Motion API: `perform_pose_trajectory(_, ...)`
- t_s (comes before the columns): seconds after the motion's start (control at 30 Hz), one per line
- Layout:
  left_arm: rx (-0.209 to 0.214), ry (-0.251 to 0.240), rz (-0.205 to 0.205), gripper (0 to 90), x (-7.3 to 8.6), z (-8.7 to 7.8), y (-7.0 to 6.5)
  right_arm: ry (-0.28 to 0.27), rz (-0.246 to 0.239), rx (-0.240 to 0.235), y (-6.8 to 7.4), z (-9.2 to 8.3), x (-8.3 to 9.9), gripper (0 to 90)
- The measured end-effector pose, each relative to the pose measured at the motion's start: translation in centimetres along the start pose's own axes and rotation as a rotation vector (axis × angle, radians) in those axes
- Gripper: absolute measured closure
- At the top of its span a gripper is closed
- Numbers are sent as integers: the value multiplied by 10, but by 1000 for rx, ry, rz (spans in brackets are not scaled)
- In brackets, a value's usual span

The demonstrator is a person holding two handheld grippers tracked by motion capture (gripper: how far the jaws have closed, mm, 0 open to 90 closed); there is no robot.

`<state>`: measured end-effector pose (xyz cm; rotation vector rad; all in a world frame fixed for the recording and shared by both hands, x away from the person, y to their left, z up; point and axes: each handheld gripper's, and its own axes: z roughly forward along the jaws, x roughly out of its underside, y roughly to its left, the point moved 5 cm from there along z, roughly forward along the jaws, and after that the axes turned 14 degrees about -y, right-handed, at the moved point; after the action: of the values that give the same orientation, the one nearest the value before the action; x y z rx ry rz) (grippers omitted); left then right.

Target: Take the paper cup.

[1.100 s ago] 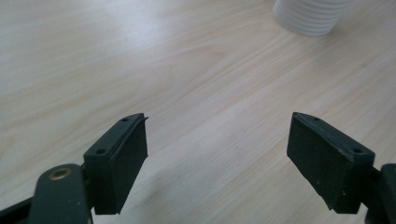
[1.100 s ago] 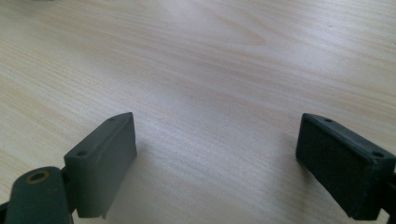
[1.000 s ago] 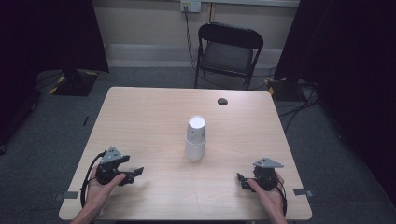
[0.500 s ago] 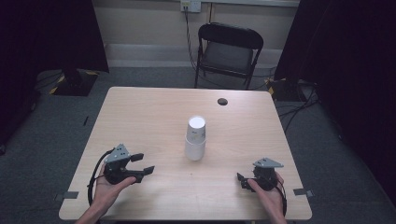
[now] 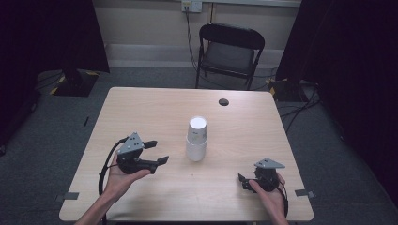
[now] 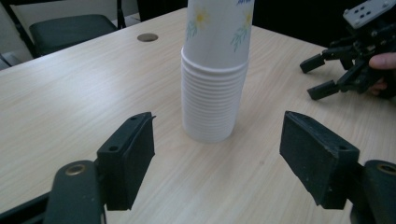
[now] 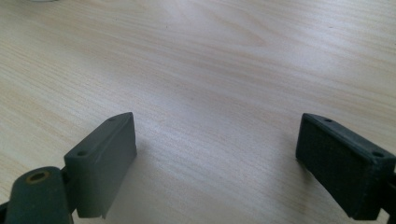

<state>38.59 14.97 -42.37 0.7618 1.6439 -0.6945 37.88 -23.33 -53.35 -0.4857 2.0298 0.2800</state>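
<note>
Two handheld grippers are working over a pale wooden table (image 5: 155,108). At the near left, the left gripper (image 5: 156,152) is pointing toward a stack of white paper cups (image 5: 196,138) standing upright at the table's middle; its jaws have just been opening and are standing apart with nothing between them, the stack a little beyond. At the near right, the right gripper (image 5: 243,181) is sitting low over bare wood, jaws wide apart and empty. A black folding chair (image 5: 229,50) is standing beyond the far edge.

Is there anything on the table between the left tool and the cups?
No. In the left gripper view, bare table lies between the open left tool and the cups.
</note>
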Motion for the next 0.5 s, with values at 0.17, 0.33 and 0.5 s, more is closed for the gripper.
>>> perform_pose_trajectory(0.17,21,33,-10,206,-3,12,-1,0,1,0,0,0,0,118)
perform_pose_trajectory(0.33,21,25,-12,204,-10,22,-1,0,1,0,0,0,0,118)
perform_pose_trajectory(0.5,38,2,-19,200,-19,34,-1,0,1,0,0,0,0,118)
